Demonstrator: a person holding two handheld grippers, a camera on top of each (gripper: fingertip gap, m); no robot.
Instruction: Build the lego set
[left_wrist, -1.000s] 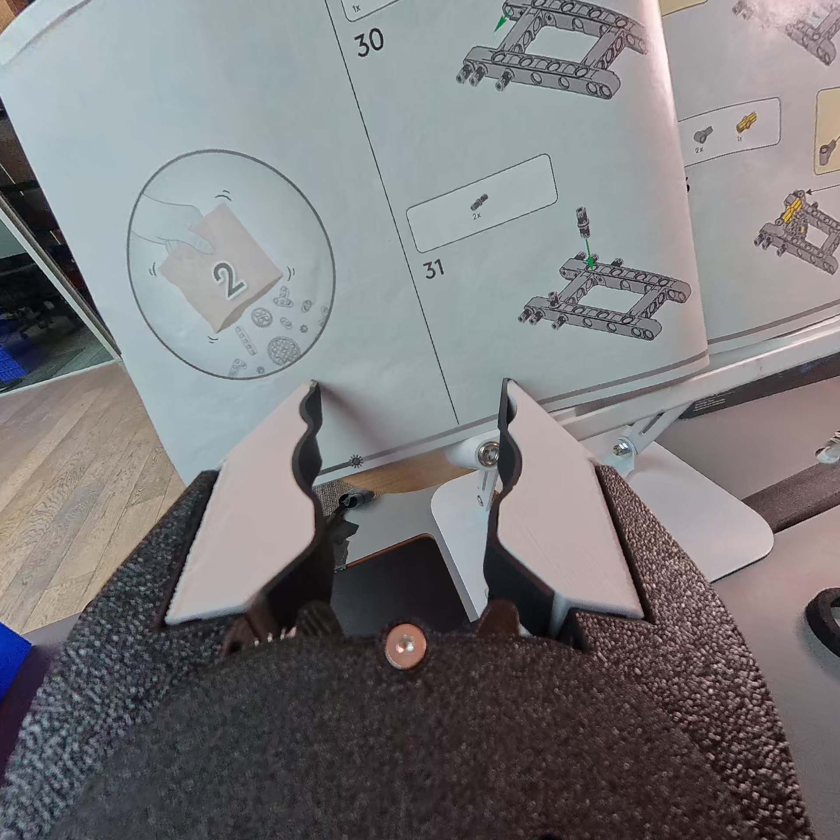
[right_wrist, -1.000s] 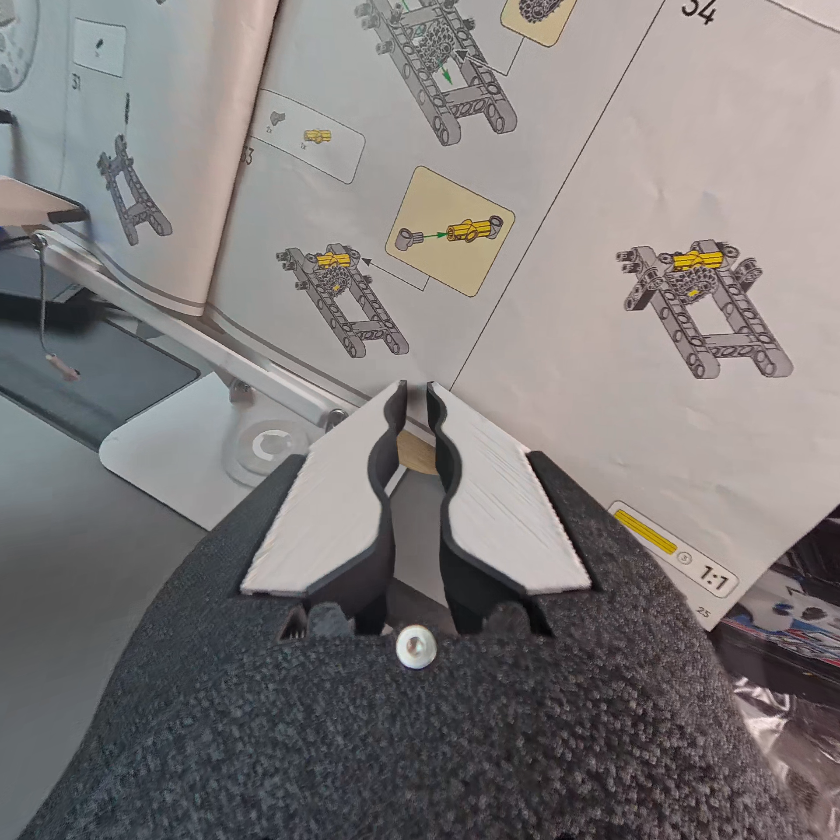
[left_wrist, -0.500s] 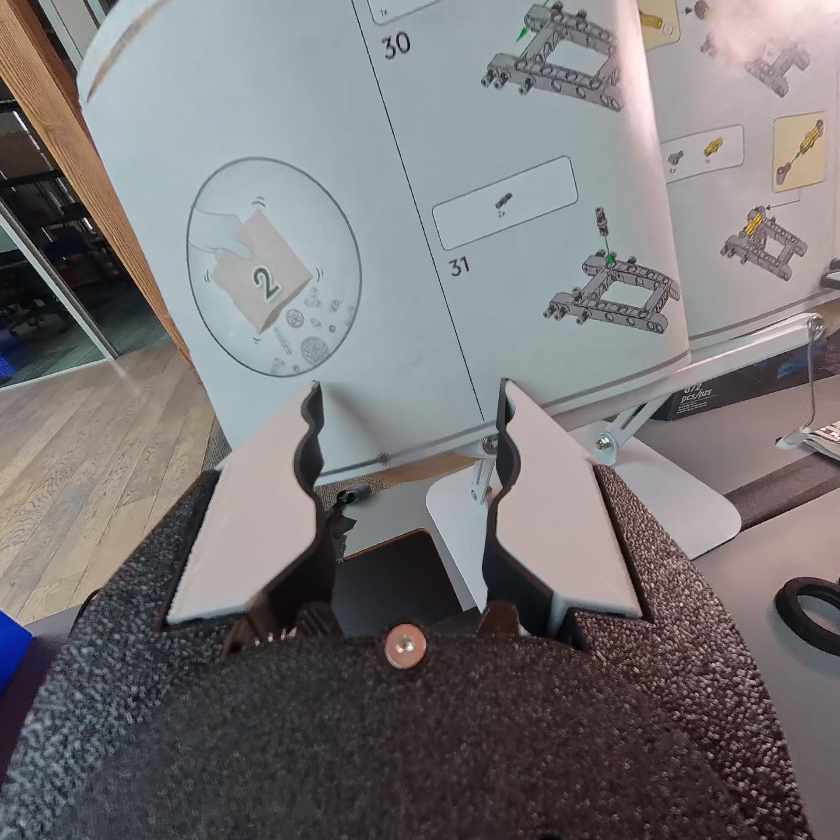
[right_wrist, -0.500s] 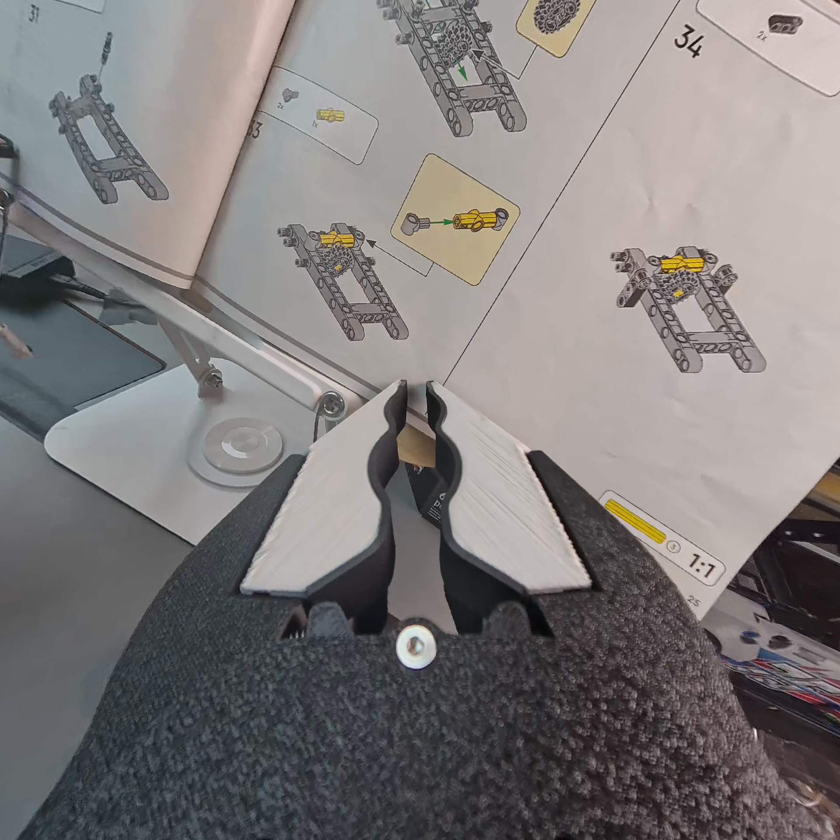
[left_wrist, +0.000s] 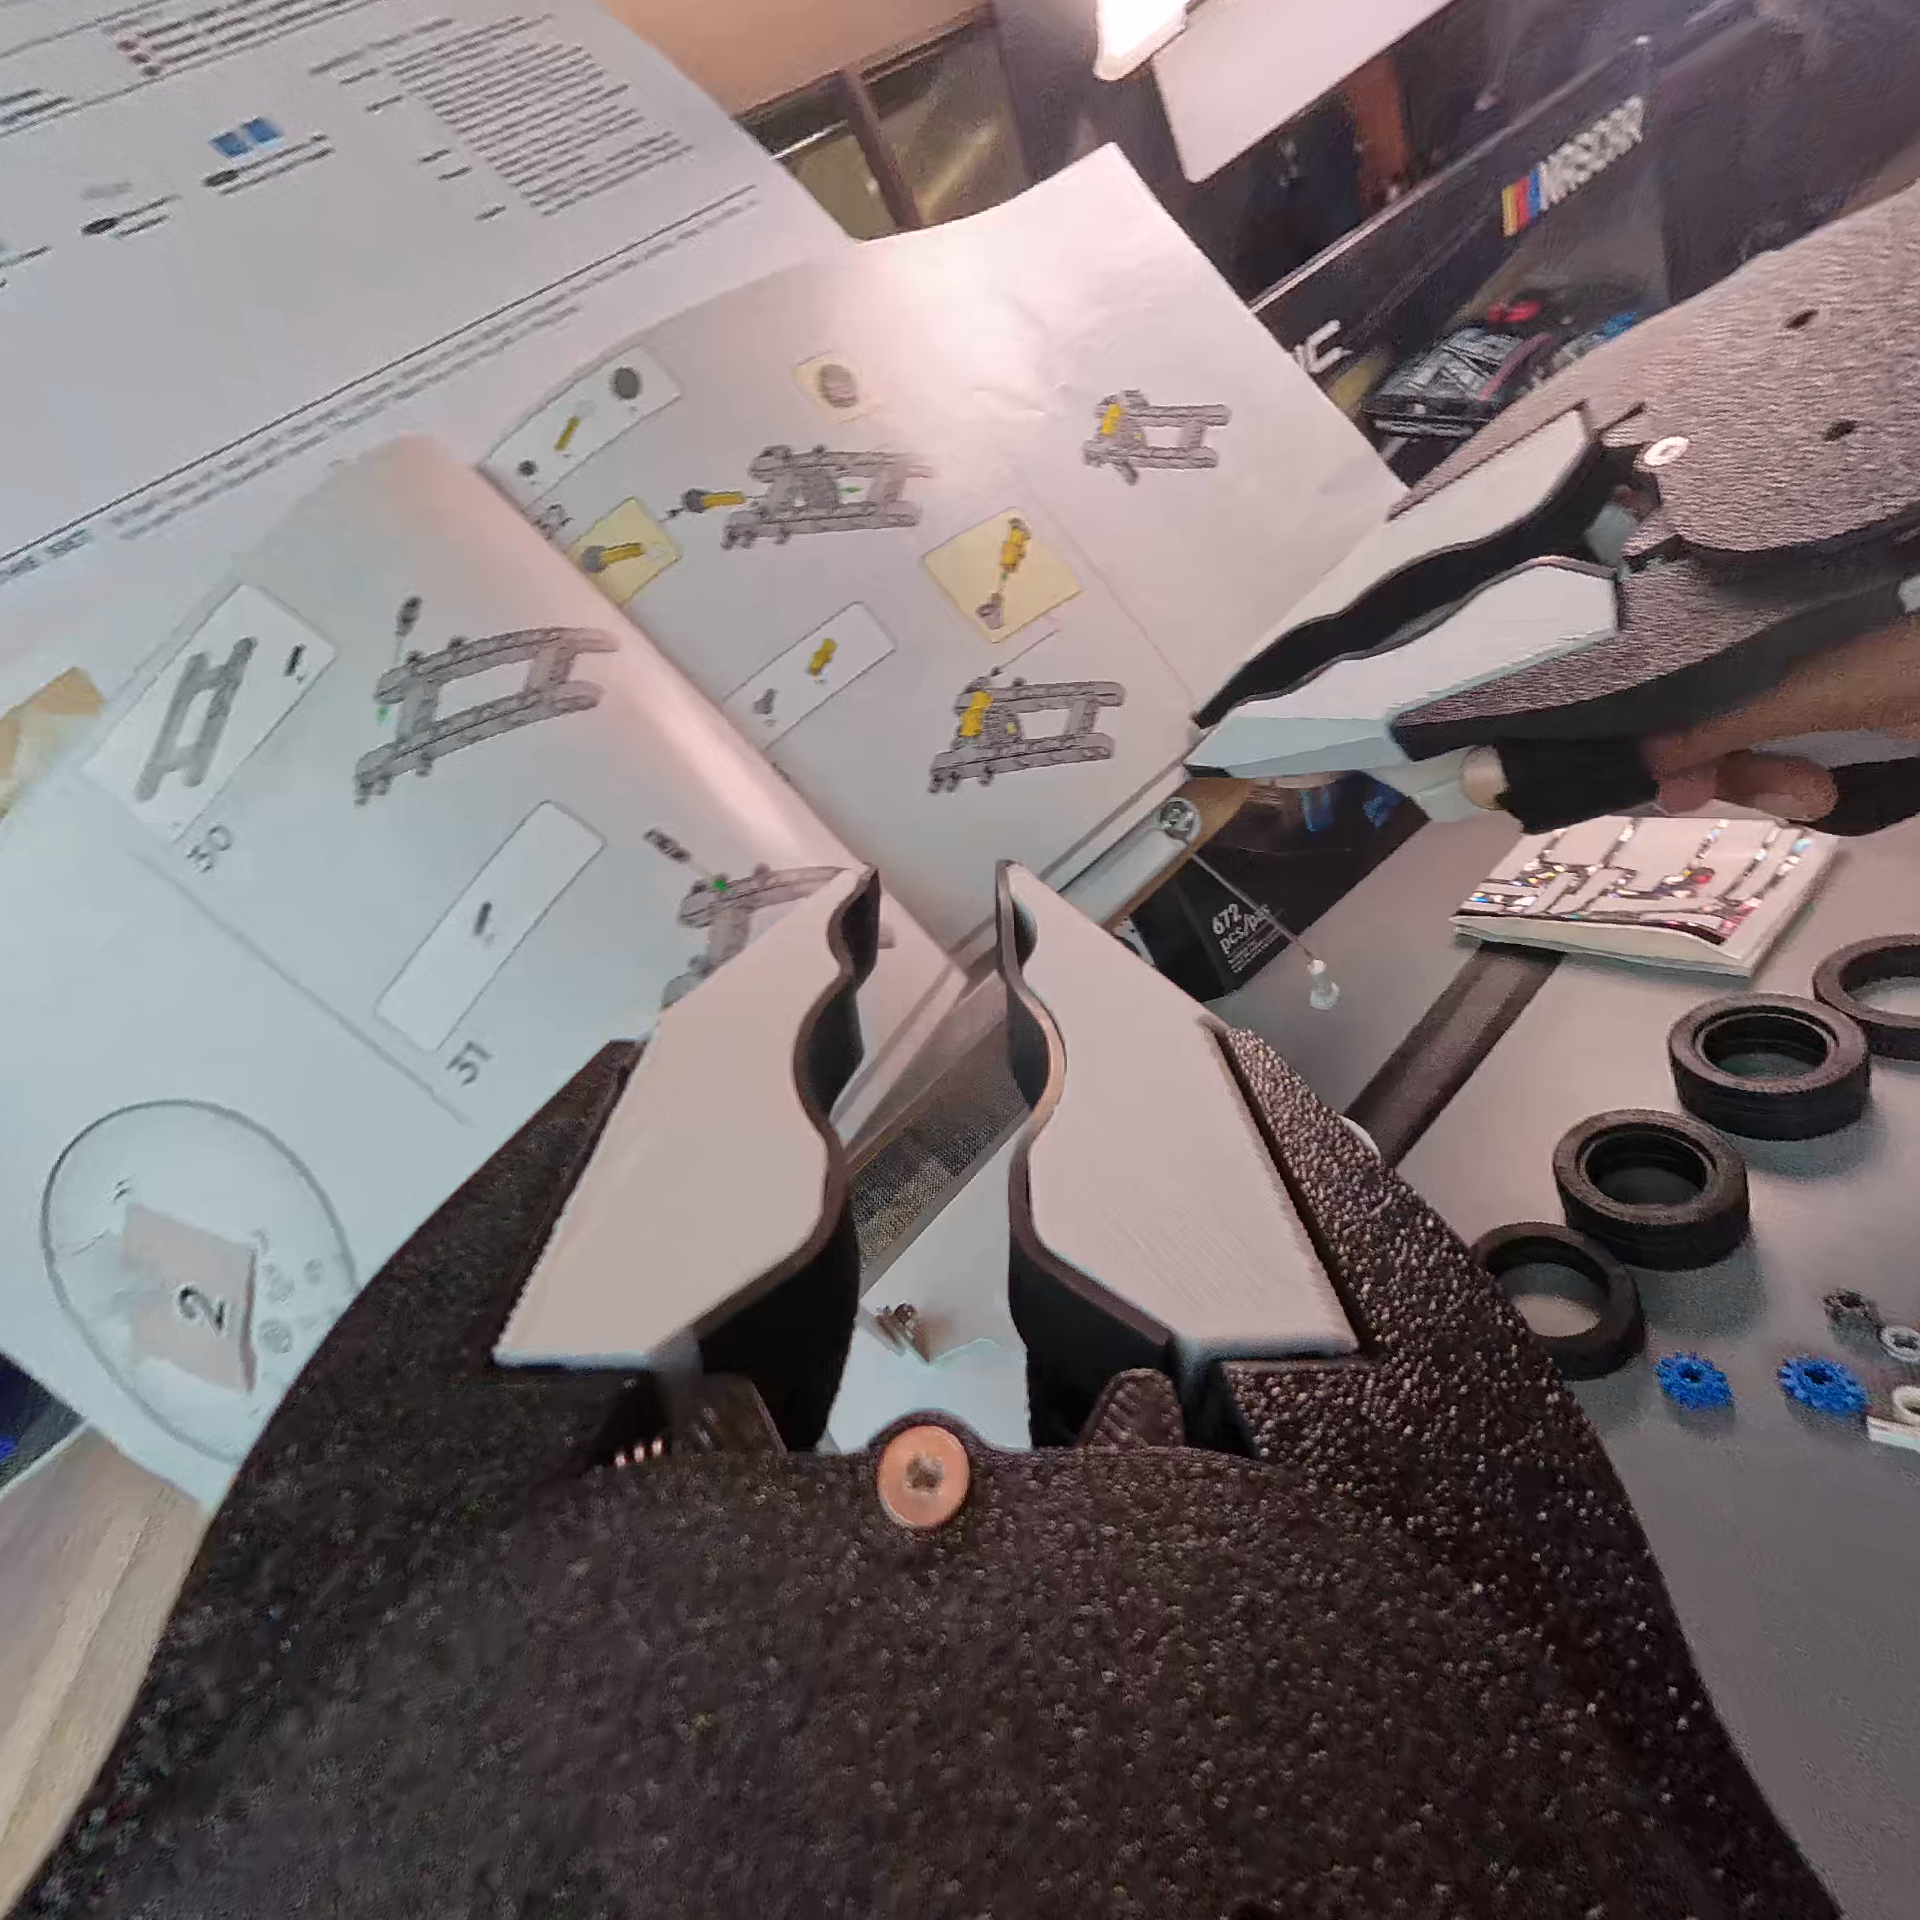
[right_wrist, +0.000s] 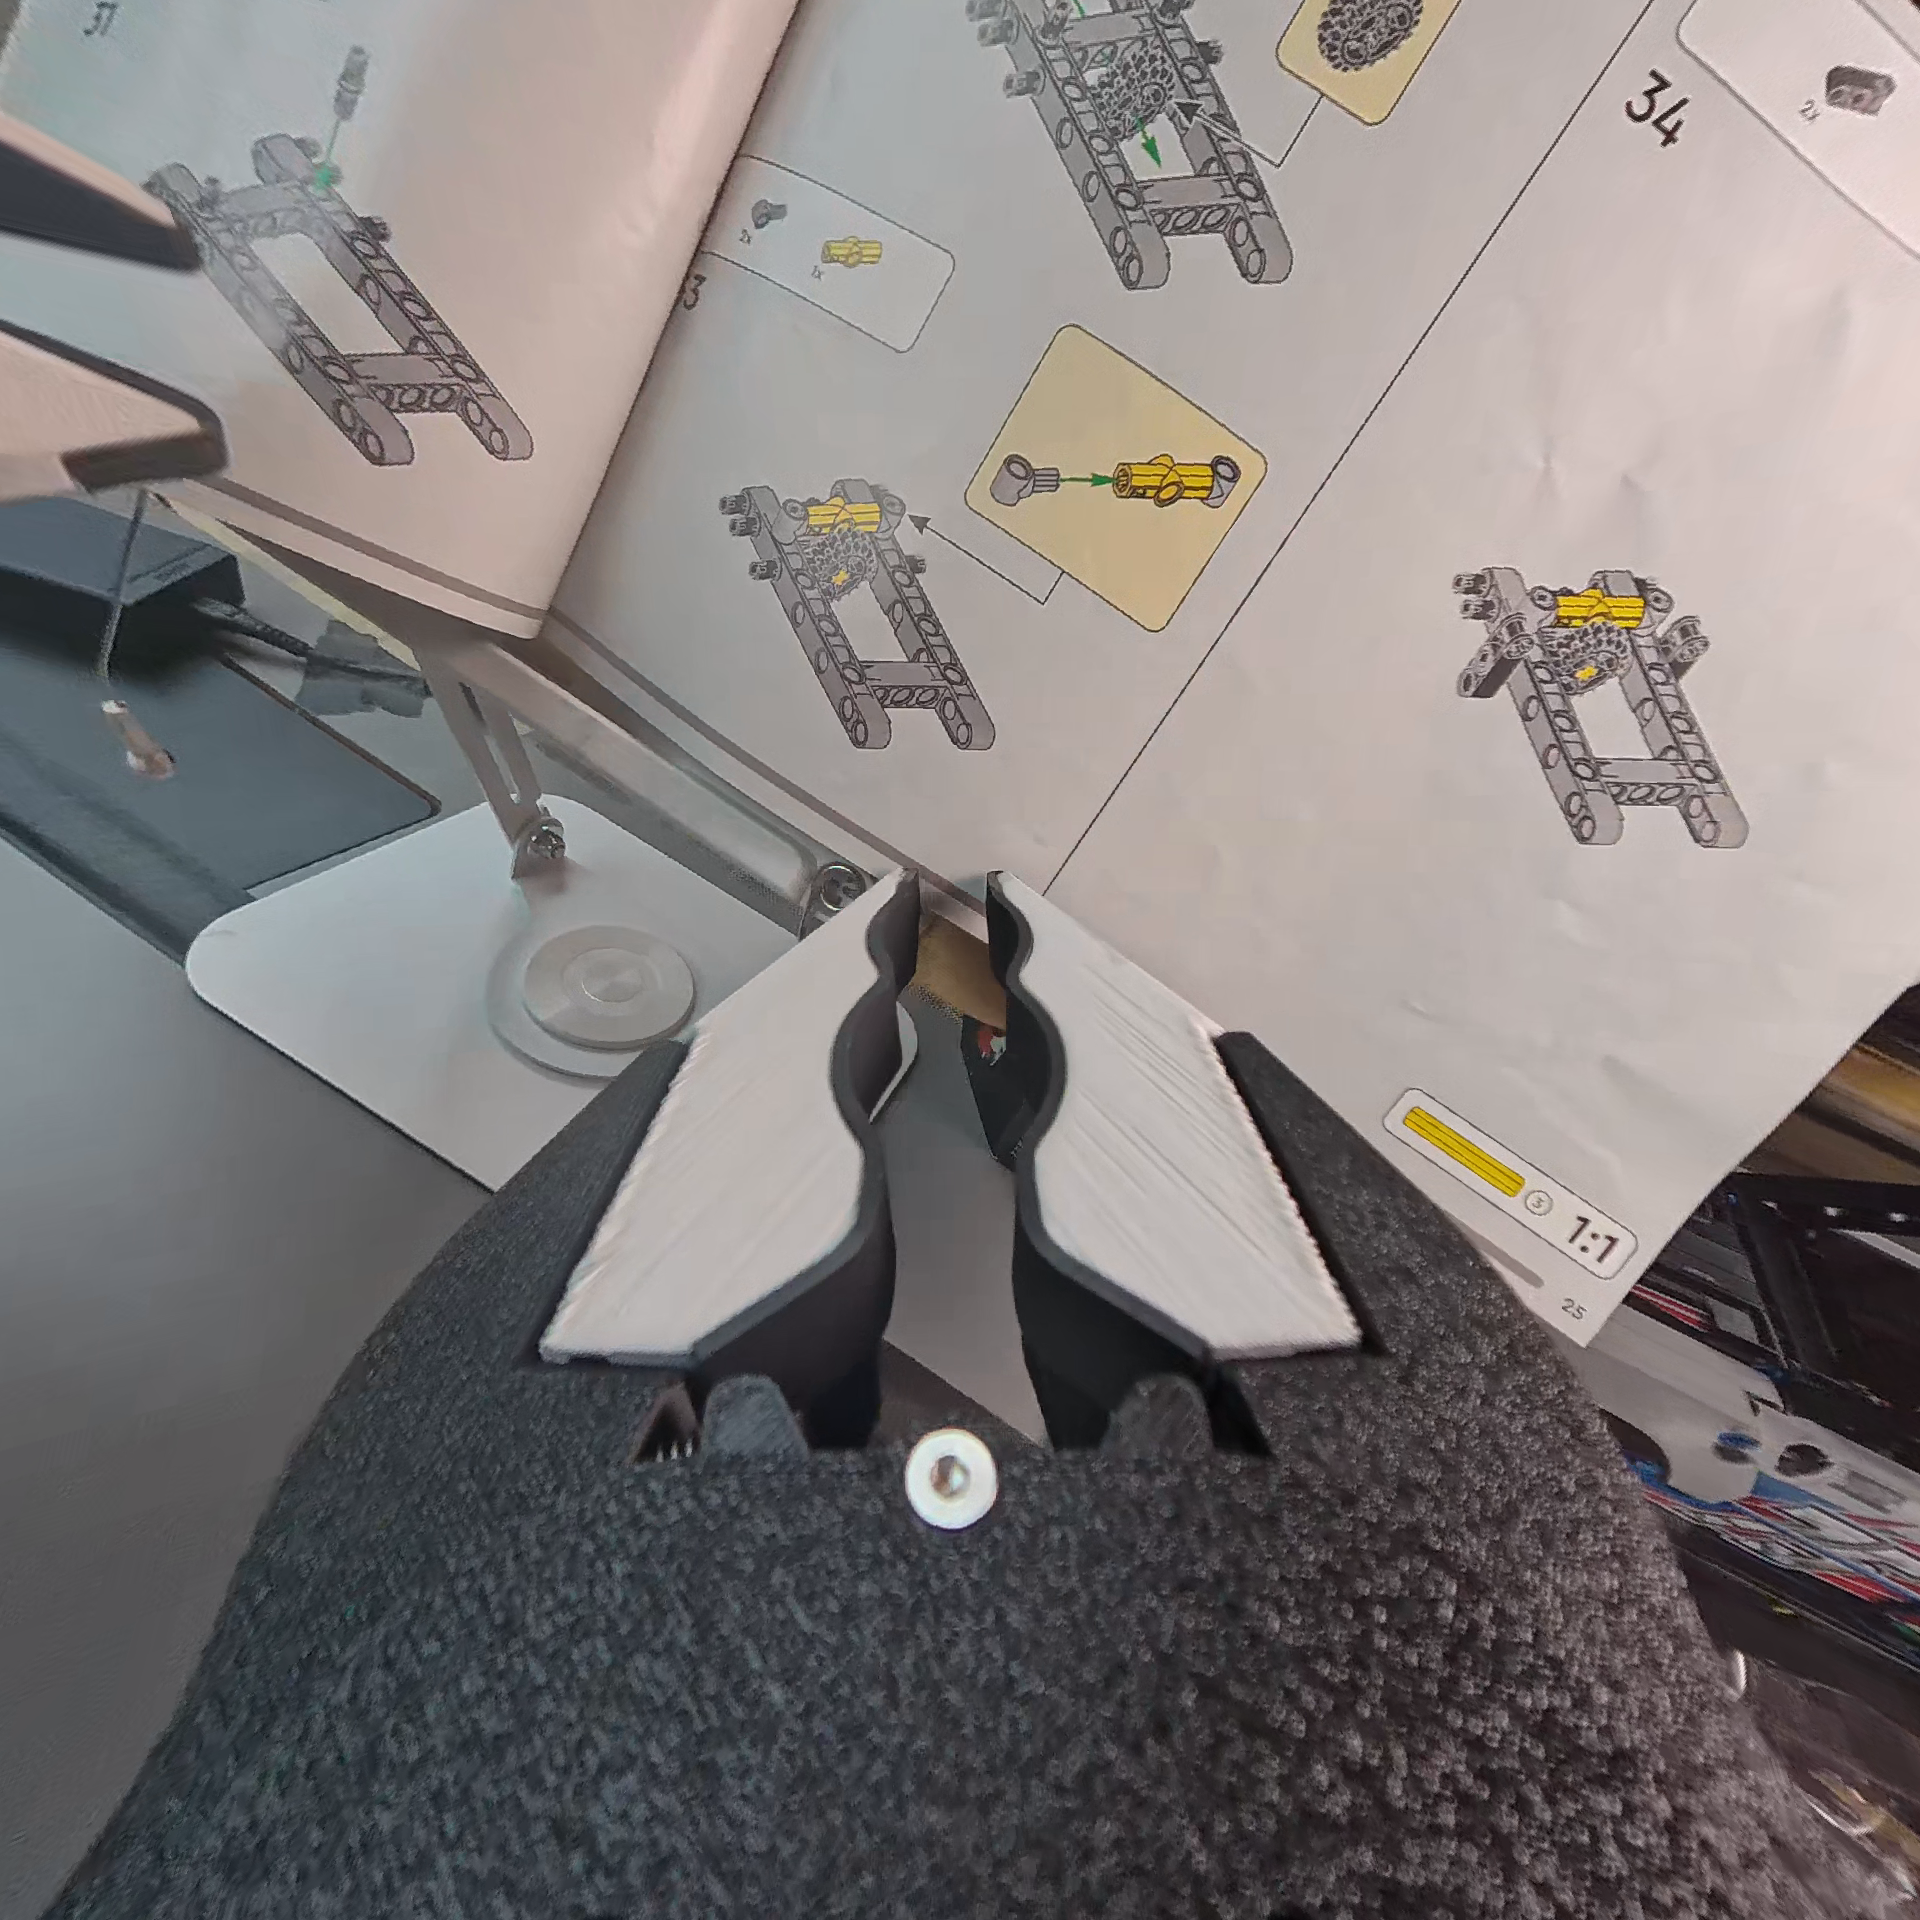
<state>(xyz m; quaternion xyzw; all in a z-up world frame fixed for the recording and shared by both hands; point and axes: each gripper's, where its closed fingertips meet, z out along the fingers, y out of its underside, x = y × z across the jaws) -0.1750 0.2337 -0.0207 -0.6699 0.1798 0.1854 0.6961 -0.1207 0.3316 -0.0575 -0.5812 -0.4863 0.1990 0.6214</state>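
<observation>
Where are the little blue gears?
In the left wrist view, the two blue gears lie on the grey table at the far right, just below the black tyres.

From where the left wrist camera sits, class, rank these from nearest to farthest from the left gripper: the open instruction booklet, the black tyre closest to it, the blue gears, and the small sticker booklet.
1. Instruction booklet, right at the left gripper tips.
2. Black tyre, low on the right.
3. Blue gears, just beyond that tyre; close to it, barely separable.
4. Sticker booklet, far right on the table.
</observation>
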